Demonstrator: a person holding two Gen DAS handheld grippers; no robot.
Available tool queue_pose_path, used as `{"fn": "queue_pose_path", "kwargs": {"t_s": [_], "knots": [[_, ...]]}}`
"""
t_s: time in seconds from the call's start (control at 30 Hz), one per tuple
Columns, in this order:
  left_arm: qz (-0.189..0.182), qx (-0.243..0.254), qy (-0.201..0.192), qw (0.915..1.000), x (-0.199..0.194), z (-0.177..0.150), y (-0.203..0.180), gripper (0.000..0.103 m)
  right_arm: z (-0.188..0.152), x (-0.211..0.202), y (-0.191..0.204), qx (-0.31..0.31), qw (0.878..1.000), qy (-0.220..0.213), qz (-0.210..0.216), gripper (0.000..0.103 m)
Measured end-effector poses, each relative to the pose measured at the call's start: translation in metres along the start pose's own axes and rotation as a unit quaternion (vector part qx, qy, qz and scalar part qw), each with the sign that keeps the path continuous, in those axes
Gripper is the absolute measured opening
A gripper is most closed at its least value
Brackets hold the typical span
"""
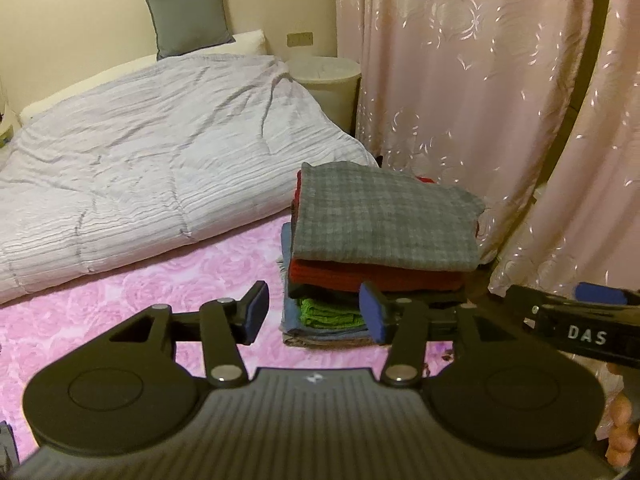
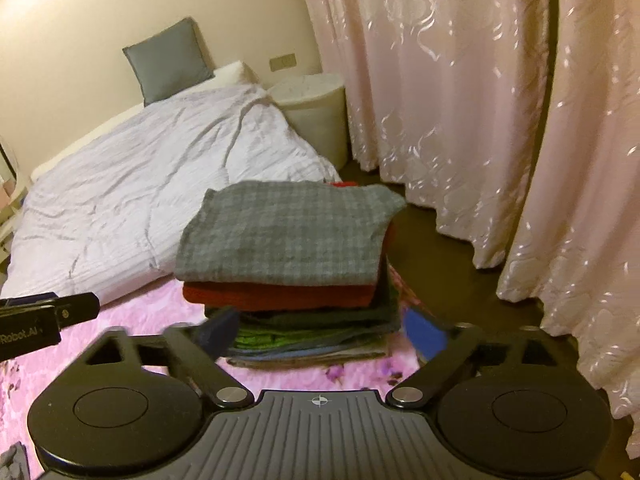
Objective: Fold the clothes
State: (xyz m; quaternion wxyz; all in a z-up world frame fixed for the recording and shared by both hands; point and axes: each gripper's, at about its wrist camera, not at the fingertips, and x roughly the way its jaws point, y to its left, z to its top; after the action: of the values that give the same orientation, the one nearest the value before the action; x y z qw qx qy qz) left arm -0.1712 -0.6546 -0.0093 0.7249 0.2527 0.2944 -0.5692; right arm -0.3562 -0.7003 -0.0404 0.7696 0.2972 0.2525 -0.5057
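A stack of folded clothes [image 1: 376,256] sits on the pink floral bedspread [image 1: 140,300] near the bed's right edge. A grey checked garment [image 1: 384,216] lies on top, above a red knit [image 1: 372,274], dark, green [image 1: 328,314] and blue layers. The stack also shows in the right wrist view [image 2: 296,264], with the grey checked garment [image 2: 288,232] on top. My left gripper [image 1: 314,312] is open and empty, just short of the stack's near left corner. My right gripper [image 2: 320,336] is open and empty, its fingers either side of the stack's near face. Each gripper shows in the other's view, the right one [image 1: 580,320] and the left one [image 2: 44,320].
A rumpled white-grey duvet [image 1: 152,168] covers the far half of the bed, with a grey cushion [image 1: 188,16] and pillow at the headboard wall. A round white side table [image 1: 324,80] stands beside the bed. Pink patterned curtains [image 1: 480,80] hang at the right, above dark floor [image 2: 460,248].
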Motion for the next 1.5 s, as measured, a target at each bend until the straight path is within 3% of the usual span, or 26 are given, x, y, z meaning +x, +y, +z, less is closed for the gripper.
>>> {"fn": "queue_pose_path", "kwargs": {"t_s": [0.13,0.4,0.47,0.73,0.97,1.5], "knots": [[0.002,0.001,-0.007,1.0,-0.017,-0.007,0.0,0.06,-0.004,-0.02,0.006,-0.002,1.0,-0.003,-0.003,0.095],[0.009,0.01,-0.007,0.9999,-0.038,-0.019,-0.007,0.068,-0.013,-0.045,0.007,0.002,1.0,-0.002,-0.012,0.103],[0.015,0.009,-0.007,0.9998,-0.043,-0.023,-0.008,0.074,-0.016,-0.048,0.006,0.001,1.0,-0.001,-0.013,0.103],[0.011,0.007,-0.007,0.9999,-0.056,-0.032,-0.008,0.075,-0.026,-0.06,0.004,0.002,1.0,0.003,-0.015,0.103],[0.022,0.03,-0.013,0.9992,-0.066,-0.043,-0.017,0.084,-0.029,-0.068,0.005,0.001,1.0,0.0,-0.025,0.103],[0.023,0.023,0.003,0.9995,-0.072,-0.057,-0.023,0.084,-0.043,-0.076,-0.001,-0.018,0.999,0.019,-0.03,0.103]]}}
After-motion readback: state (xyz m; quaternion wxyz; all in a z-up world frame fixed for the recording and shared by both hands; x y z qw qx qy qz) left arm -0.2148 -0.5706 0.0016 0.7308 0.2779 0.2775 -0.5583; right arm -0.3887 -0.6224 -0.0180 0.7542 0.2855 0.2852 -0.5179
